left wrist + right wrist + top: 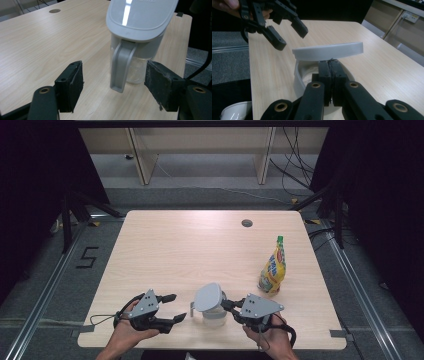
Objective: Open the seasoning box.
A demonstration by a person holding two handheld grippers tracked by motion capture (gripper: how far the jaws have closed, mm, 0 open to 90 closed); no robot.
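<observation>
Grey-lidded jug [211,307] stands at the table's [175,250] near edge, between both grippers; a bottle [273,270] stands apart to the right. High view: right gripper [231,306] reaches the jug's far side under the raised lid [207,297], apparently propping it; left gripper [173,307] hovers spread beside the handle. Left gripper view: wide jaws frame the handle [121,66] without touching, presumably lined up to grasp it. Right gripper view: clenched jaws sit under the tilted lid [329,51], at the rim [297,78].
</observation>
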